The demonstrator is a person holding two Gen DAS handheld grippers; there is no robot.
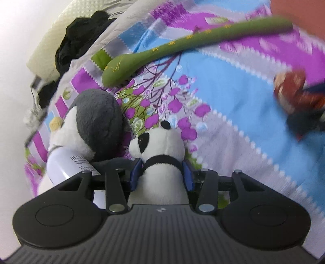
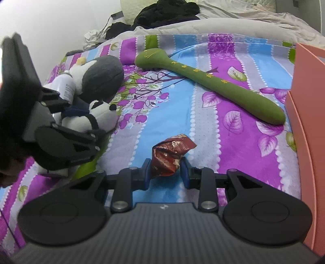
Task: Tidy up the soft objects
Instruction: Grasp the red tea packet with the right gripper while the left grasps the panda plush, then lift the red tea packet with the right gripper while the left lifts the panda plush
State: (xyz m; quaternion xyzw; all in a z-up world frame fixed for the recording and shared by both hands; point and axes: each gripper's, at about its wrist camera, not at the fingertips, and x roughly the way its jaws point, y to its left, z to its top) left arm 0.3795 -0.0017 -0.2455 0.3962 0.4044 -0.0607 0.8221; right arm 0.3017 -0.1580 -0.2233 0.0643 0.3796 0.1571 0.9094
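Note:
A small panda plush (image 1: pixel 160 150) sits between the blue pads of my left gripper (image 1: pixel 161 174), which is shut on its body just below the neck. In the right wrist view the same panda (image 2: pixel 103 115) and left gripper (image 2: pixel 87 121) are at the left, low over the bedspread. Behind the panda lie a grey-and-white plush (image 1: pixel 97 121) and a white bottle (image 1: pixel 61 164). My right gripper (image 2: pixel 165 172) is shut on a crumpled red-brown snack wrapper (image 2: pixel 168 154). A long green padded stick (image 2: pixel 213 81) lies across the bedspread further back.
The bed carries a purple, blue and grey floral bedspread (image 2: pixel 203 121). A pink box (image 2: pixel 308 121) stands along the right edge. Black clothes (image 2: pixel 166 12) and a pale pillow (image 1: pixel 50 40) are piled at the head end, by the white wall.

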